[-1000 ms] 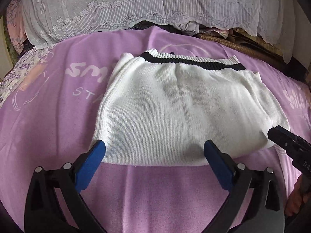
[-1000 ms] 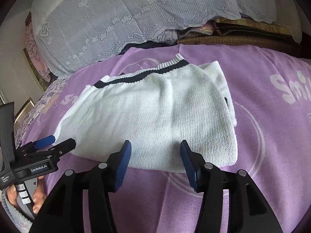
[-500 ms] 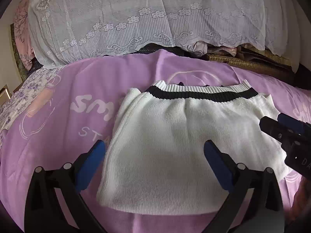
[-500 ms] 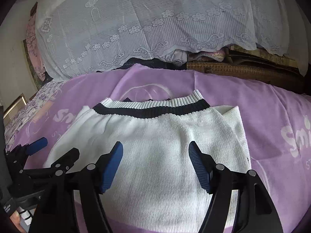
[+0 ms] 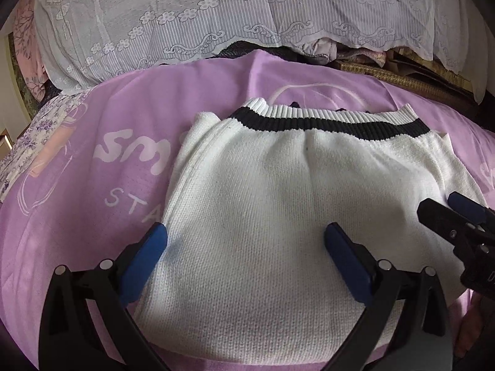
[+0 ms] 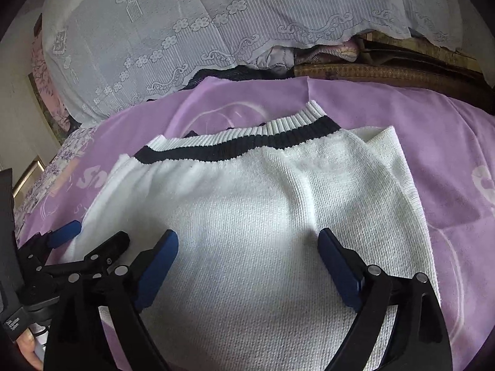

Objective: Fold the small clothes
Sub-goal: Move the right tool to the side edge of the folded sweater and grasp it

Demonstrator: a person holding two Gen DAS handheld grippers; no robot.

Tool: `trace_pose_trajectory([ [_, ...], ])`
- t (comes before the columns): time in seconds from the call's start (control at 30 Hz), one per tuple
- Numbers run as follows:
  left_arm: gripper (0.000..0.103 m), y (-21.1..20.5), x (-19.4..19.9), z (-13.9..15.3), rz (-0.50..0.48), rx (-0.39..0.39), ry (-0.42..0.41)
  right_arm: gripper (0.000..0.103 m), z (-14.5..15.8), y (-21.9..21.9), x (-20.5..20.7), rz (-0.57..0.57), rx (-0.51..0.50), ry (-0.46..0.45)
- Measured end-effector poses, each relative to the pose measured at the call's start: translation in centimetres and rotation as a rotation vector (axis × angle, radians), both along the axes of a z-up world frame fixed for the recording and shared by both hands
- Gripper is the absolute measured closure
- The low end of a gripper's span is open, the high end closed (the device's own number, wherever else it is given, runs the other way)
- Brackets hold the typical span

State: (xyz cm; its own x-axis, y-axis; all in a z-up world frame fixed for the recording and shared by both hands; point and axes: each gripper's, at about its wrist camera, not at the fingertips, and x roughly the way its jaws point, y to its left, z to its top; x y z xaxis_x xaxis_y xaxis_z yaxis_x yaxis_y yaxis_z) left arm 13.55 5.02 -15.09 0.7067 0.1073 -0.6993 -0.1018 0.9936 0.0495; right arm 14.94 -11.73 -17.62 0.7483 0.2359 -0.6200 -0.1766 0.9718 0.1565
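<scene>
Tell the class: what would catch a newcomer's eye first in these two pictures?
A white knitted garment with a black stripe at its far ribbed edge lies on a purple blanket. The left gripper hangs open above its near half; the right gripper is opening beside it, nothing held. Behind hangs white lace cloth.

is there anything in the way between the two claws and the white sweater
Nothing visible. The white sweater lies flat on the purple sheet, and both claws hang just over its near half. The left claw is open; the right claw is opening, its pads gripping no fabric.
</scene>
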Motion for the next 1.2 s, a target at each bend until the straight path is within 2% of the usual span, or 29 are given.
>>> trace_pose_trajectory([
  [0.1,0.004,-0.1,-0.1,0.4,0.002,0.005,-0.018,0.011,0.9,-0.7,-0.6,-0.048,0.017,-0.057],
  [0.2,0.004,0.4,0.4,1.5,0.010,-0.022,-0.050,0.011,1.8,-1.3,0.2,-0.100,0.036,-0.087],
  [0.33,0.004,1.0,2.5,2.5,0.010,-0.083,-0.059,0.011,1.8,-1.4,2.2,-0.152,0.011,-0.068],
  [0.4,0.004,0.9,3.8,2.4,0.011,-0.083,-0.050,0.011,1.3,-1.1,3.3,-0.163,-0.011,-0.041],
  [0.47,0.004,0.6,5.3,1.2,0.027,-0.031,0.007,0.008,-0.2,-0.5,5.0,-0.160,-0.077,0.048],
  [0.5,0.004,0.4,6.3,-0.1,0.034,-0.002,0.074,0.005,-0.7,-0.2,5.4,-0.148,-0.106,0.063],
  [0.53,0.004,0.4,6.8,-1.0,0.032,-0.006,0.113,0.005,-0.7,0.0,5.4,-0.148,-0.114,0.062],
  [0.57,0.004,0.7,6.7,-0.9,0.035,-0.023,0.103,0.005,-0.7,0.0,5.3,-0.147,-0.115,0.060],
  [0.67,0.004,0.8,6.4,-0.7,0.040,-0.026,0.099,0.006,-0.4,-0.6,5.0,-0.143,-0.077,0.049],
  [0.73,0.004,0.6,5.8,0.1,0.041,-0.018,0.080,0.006,0.8,-1.3,3.8,-0.167,-0.045,-0.005],
  [0.83,0.004,0.1,5.2,1.9,0.014,-0.011,0.021,0.006,2.6,-1.8,3.1,-0.182,-0.078,-0.082],
  [0.9,0.004,-0.2,5.2,2.1,0.016,0.024,0.010,0.006,2.5,-2.7,3.6,-0.192,-0.078,-0.058],
  [0.97,0.004,0.0,6.1,0.7,0.037,0.059,0.065,0.006,0.7,-4.2,5.0,-0.225,-0.065,0.040],
  [1.0,0.004,0.3,6.7,-0.6,0.039,0.058,0.113,0.006,-0.6,-4.9,5.6,-0.235,-0.050,0.090],
  [1.03,0.004,0.9,6.7,-0.9,0.036,0.007,0.109,0.006,-1.2,-5.6,6.0,-0.225,-0.013,0.109],
  [1.1,0.004,1.8,6.6,-0.7,0.043,-0.045,0.113,0.008,-0.7,-5.8,5.6,-0.227,0.007,0.092],
  [1.2,0.005,2.0,5.7,0.2,0.076,-0.054,0.092,0.008,0.2,-6.4,4.0,-0.234,0.082,0.049],
])
